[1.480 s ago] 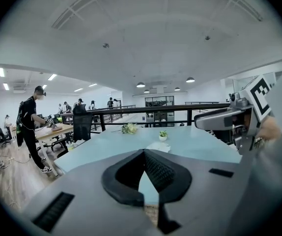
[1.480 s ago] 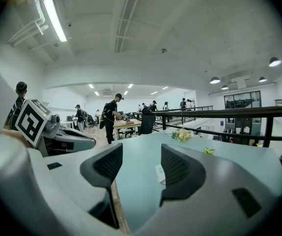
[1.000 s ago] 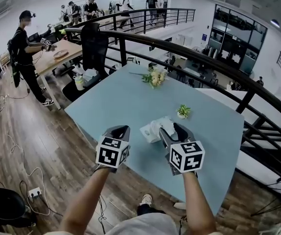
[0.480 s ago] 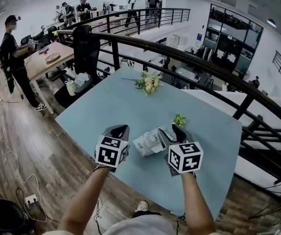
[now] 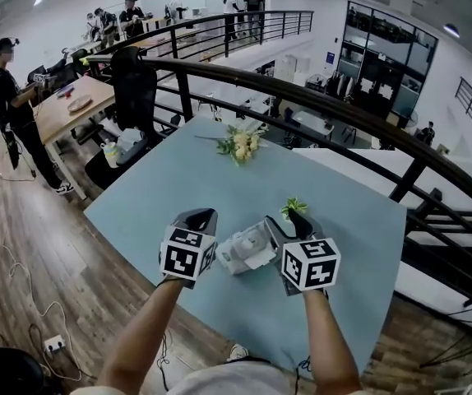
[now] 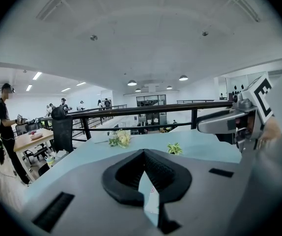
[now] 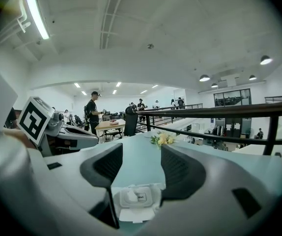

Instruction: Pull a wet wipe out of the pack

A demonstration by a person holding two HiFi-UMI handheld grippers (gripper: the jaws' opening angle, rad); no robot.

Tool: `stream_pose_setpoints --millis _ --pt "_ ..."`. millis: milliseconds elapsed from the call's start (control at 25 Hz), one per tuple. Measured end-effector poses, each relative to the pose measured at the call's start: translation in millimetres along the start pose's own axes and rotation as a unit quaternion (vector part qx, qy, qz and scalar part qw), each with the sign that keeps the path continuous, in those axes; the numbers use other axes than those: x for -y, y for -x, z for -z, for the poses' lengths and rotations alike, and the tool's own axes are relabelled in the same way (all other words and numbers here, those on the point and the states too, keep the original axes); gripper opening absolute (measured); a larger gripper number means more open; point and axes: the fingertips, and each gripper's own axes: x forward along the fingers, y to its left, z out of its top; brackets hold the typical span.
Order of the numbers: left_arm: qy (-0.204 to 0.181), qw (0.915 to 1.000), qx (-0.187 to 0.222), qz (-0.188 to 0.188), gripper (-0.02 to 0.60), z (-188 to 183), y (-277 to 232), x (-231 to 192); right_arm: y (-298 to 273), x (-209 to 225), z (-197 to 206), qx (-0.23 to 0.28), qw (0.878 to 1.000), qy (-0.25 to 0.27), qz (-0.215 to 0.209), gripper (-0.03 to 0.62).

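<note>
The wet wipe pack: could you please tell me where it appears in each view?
Head view: the wet wipe pack lies low centre.
Left gripper view: only a pale sliver shows below the jaws, possibly the pack; cannot tell.
Right gripper view: bottom centre, beyond the parted jaws.
Shared landmark: the yellow-white flower bunch, in all three.

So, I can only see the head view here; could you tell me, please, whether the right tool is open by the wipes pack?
Observer: Yes, the right tool has its jaws apart, with the wipes pack showing low between them, not gripped.
Operator: Thank you, and is it opened yet?
Observer: Its lid looks flipped open towards the camera; I can't tell whether a wipe sticks out.
Operator: And the left tool?
Observer: The left tool has its jaws together, holding nothing I can make out.
</note>
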Motion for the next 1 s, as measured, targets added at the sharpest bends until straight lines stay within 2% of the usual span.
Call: stream_pose_setpoints --millis 720,1000 --pt "-0.011 0.9998 0.0 0.014 -0.005 -12 -30 3 -10 26 -2 0.004 1.0 -0.013 0.018 0.227" --pt "-0.017 0.9989 0.006 0.044 -0.005 -16 -46 3 -12 32 -1 0.006 0.999 -0.019 0.043 0.227"
